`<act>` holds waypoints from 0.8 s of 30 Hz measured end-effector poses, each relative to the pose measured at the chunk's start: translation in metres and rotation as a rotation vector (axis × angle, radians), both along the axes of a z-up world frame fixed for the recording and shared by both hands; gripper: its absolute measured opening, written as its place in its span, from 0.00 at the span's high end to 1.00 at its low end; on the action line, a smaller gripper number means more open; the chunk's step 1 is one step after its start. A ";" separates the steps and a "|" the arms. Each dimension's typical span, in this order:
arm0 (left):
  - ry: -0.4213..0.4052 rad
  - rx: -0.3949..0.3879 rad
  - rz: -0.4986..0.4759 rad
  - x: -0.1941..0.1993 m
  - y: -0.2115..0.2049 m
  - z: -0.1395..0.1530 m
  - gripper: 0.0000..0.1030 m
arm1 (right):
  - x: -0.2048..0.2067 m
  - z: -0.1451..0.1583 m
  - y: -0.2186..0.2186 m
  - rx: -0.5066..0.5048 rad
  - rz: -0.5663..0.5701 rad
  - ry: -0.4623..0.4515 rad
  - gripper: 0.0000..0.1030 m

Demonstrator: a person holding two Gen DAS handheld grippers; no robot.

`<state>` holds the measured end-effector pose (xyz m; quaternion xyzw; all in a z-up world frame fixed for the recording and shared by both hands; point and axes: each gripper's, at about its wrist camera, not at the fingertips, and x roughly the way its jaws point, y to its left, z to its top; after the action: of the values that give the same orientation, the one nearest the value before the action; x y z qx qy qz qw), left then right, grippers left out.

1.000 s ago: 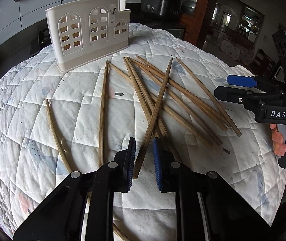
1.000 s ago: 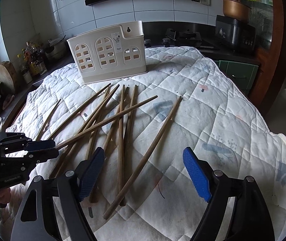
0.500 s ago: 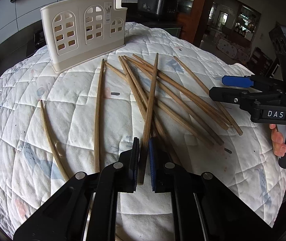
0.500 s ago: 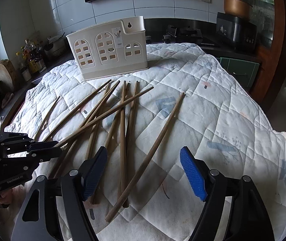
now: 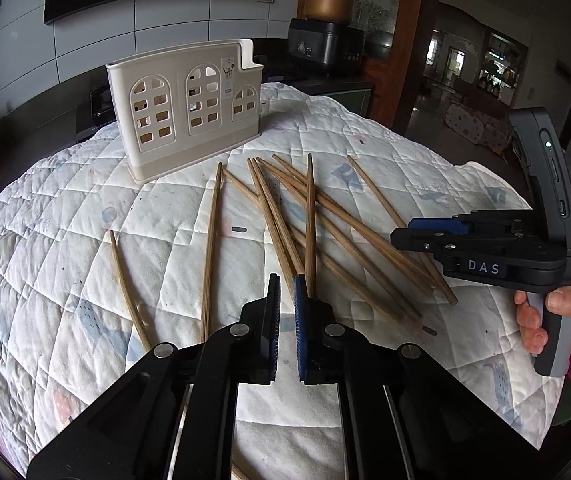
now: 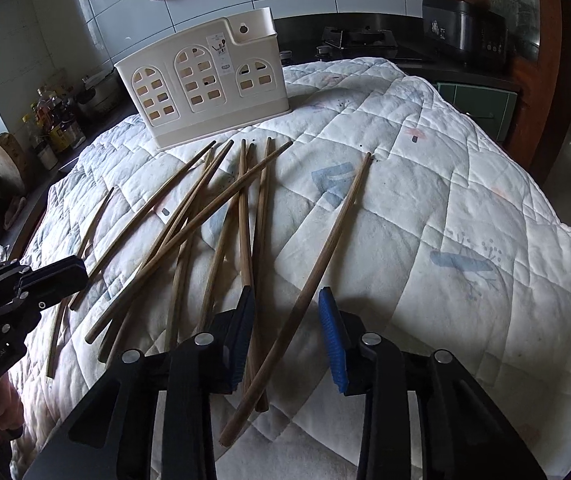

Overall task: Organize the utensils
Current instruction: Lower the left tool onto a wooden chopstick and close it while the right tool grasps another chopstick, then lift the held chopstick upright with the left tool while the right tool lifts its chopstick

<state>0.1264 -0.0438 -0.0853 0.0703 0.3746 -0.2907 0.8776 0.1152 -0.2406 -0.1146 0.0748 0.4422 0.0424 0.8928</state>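
Note:
Several brown wooden chopsticks (image 5: 349, 224) lie scattered on a white quilted cloth (image 5: 85, 240). A cream plastic utensil holder (image 5: 185, 108) with arched cut-outs stands upright at the far side; it also shows in the right wrist view (image 6: 209, 80). My left gripper (image 5: 285, 284) is nearly shut, with one chopstick (image 5: 310, 220) running past its right pad, not between the pads. My right gripper (image 6: 287, 296) is open and straddles a single chopstick (image 6: 325, 248) lying apart from the pile (image 6: 213, 224). The right gripper also shows in the left wrist view (image 5: 417, 232).
A curved pale chopstick (image 5: 125, 284) and a straight one (image 5: 211, 240) lie left of the pile. The cloth-covered table drops off at its rounded edges. Kitchen counter, rice cooker (image 6: 465, 28) and stove (image 6: 357, 36) stand behind the holder.
My left gripper closed over the half second up to 0.5 s ago and its chopstick swung to point straight ahead. My right gripper narrowed and lowered over the lone chopstick.

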 end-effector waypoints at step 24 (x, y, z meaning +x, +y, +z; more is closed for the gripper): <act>0.053 0.028 -0.150 -0.015 -0.038 -0.022 0.72 | 0.001 -0.009 -0.017 0.057 -0.067 0.032 0.88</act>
<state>0.1111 -0.0815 -0.1069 0.1027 0.3956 -0.3520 0.8420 0.1162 -0.2580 -0.1234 0.1156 0.4521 0.0241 0.8841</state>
